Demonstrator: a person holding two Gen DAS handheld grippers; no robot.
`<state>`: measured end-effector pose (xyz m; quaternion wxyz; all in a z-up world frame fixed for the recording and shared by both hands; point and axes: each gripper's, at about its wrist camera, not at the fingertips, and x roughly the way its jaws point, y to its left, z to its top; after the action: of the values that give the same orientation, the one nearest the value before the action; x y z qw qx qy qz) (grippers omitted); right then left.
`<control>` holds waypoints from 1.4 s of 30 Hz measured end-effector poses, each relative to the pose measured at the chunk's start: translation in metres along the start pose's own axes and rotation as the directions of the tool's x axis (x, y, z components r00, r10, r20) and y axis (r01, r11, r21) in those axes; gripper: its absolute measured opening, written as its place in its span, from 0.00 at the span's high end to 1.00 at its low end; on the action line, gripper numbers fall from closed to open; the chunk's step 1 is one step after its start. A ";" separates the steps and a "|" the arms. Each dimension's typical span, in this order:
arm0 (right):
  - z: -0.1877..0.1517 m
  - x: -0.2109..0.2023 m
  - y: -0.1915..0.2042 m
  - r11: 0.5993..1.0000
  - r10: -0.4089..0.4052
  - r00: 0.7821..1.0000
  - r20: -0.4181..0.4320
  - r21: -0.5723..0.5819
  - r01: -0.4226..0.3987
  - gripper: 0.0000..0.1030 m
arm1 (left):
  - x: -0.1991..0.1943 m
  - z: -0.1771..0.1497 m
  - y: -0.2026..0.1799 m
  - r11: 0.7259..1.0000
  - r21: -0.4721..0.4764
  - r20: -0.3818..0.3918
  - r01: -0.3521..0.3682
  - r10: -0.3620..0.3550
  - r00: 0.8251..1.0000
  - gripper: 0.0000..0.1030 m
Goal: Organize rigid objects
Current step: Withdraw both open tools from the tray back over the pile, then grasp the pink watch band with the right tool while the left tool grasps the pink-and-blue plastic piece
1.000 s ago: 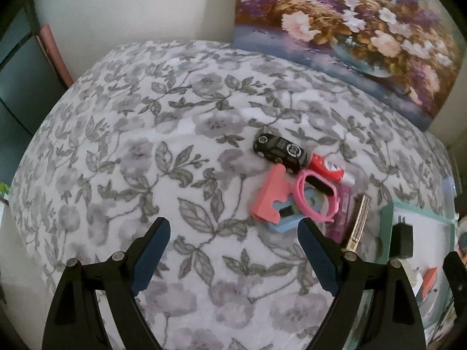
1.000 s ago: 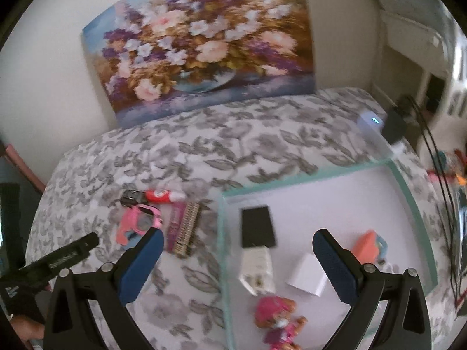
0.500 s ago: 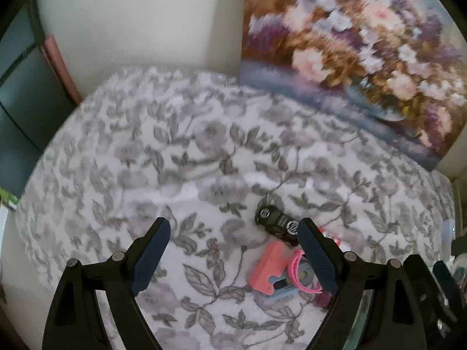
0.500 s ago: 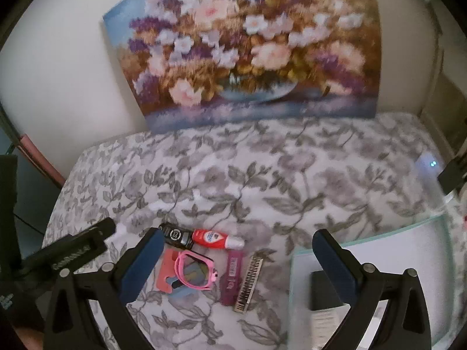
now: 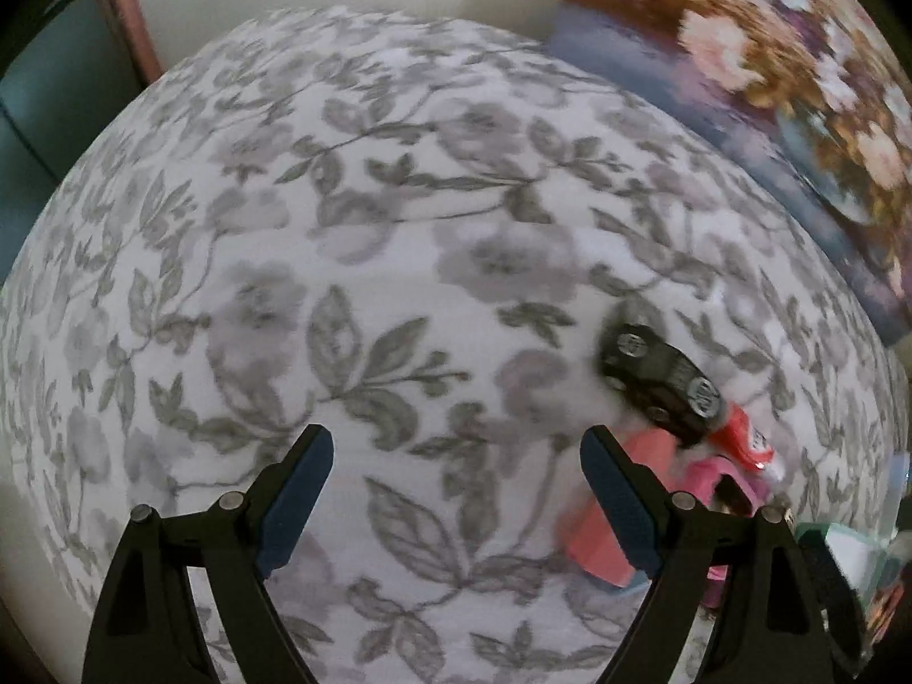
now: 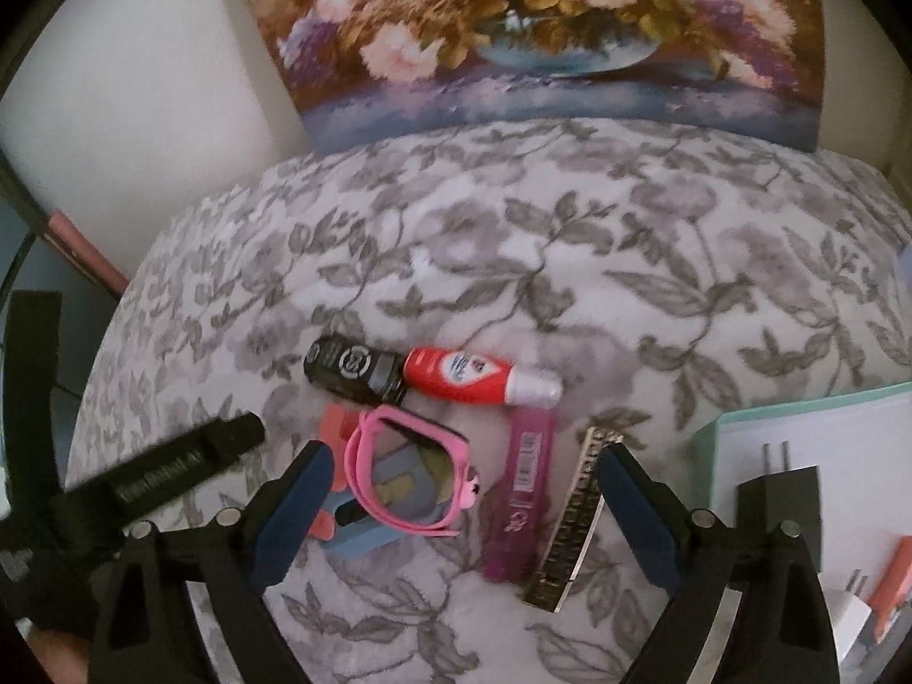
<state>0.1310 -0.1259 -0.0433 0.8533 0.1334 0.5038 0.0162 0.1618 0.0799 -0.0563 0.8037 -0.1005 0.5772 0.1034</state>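
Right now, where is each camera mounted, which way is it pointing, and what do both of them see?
Left wrist: sits on the left claw, looking steeply down at the floral cloth; its two blue-padded fingers show, wide apart with only cloth between them.
Right wrist: sits on the right claw, looking down at the pink glasses and purple tube; its closing fingers show, pressing nothing, plus the left claw's finger at frame left.
Shared: black toy car, red bottle, flower painting.
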 end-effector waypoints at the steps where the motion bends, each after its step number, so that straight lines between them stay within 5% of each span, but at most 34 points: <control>1: -0.001 0.003 0.003 1.000 -0.001 1.000 -0.003 -0.008 0.001 0.11 | 0.001 0.001 0.005 1.000 -0.016 -0.003 0.000 0.000 1.000 0.14; 13: -0.007 0.022 0.027 0.997 -0.015 0.999 -0.045 -0.075 0.012 0.25 | 0.005 0.003 0.015 0.999 -0.035 -0.029 0.024 -0.025 0.999 0.14; 17: -0.008 0.028 0.027 0.998 -0.013 0.999 -0.052 -0.060 0.010 0.40 | 0.004 0.003 0.016 0.999 -0.037 -0.027 0.029 -0.030 0.999 0.14; 30: 0.002 0.008 0.009 1.000 -0.004 1.000 -0.012 -0.001 0.004 0.40 | -0.003 0.001 0.012 0.997 -0.028 -0.028 0.067 -0.068 0.997 0.14; 42: 0.013 -0.026 -0.036 0.992 -0.055 0.998 0.031 0.115 0.051 0.40 | -0.001 -0.010 -0.026 0.985 0.084 -0.085 0.154 -0.147 0.986 0.14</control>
<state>0.1259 -0.1680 -0.0244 0.8530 0.1688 0.4924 -0.0375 0.1600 0.0522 -0.0577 0.7896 -0.1112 0.6033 0.0122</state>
